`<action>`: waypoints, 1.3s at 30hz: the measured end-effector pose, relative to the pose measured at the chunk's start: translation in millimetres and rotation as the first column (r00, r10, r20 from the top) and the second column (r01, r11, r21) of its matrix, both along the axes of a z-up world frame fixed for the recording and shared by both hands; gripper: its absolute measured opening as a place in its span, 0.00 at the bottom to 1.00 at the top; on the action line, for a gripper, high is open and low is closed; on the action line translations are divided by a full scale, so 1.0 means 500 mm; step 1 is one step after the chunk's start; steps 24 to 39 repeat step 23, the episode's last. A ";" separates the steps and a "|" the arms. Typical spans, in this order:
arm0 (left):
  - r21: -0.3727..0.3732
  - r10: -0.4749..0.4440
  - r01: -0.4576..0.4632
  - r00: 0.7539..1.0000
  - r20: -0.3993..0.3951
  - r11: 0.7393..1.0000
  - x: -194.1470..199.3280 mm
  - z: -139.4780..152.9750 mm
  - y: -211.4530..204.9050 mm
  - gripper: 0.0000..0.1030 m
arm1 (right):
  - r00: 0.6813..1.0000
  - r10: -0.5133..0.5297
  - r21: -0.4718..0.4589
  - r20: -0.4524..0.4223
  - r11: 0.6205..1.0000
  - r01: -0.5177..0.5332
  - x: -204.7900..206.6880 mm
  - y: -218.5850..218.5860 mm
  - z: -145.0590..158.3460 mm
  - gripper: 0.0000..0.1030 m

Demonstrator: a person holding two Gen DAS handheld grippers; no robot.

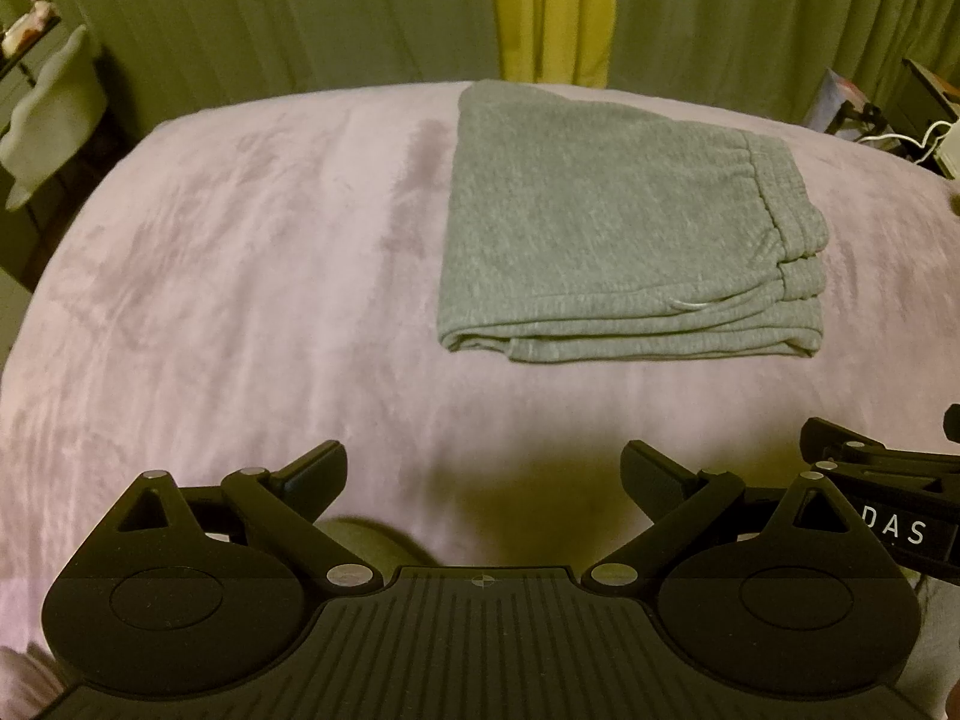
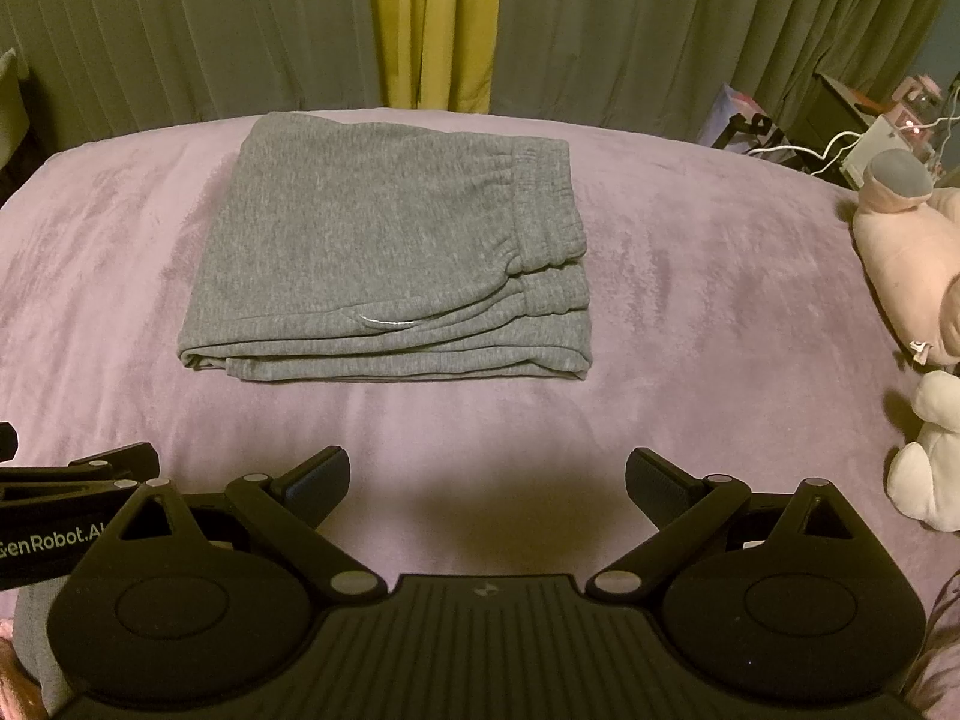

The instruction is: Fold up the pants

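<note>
Nearest the cameras, the left gripper (image 1: pixel 483 471) and the right gripper (image 2: pixel 487 474) hover low over the near part of the bed (image 2: pixel 690 300), side by side, each with its fingers spread wide apart and nothing between them. Beyond them, well clear of both, the grey pants (image 2: pixel 384 252) lie folded into a flat stacked rectangle on the mauve blanket, waistband to the right. Plush toys (image 2: pixel 906 252) sit at the bed's right edge. Green curtains (image 2: pixel 180 30) hang behind.
</note>
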State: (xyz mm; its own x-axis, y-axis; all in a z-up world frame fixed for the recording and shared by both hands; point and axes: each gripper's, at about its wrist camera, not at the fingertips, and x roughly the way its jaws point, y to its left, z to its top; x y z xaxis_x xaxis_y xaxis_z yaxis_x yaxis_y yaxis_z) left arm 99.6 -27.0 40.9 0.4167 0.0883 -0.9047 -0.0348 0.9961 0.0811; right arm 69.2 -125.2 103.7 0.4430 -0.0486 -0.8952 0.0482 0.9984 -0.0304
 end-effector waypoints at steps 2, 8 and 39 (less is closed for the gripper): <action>0.001 -0.001 0.001 1.000 0.000 1.000 0.001 0.000 0.000 0.98 | 1.000 -0.001 -0.001 0.002 1.000 0.001 -0.001 -0.001 -0.001 0.96; 0.006 0.004 -0.004 1.000 0.001 1.000 0.000 -0.001 -0.004 0.98 | 1.000 -0.002 -0.003 0.001 1.000 0.002 0.001 0.001 -0.001 0.96; 0.012 0.004 -0.004 1.000 0.017 1.000 -0.001 0.003 -0.010 0.98 | 1.000 0.002 -0.005 0.007 1.000 -0.002 0.001 0.000 0.000 0.96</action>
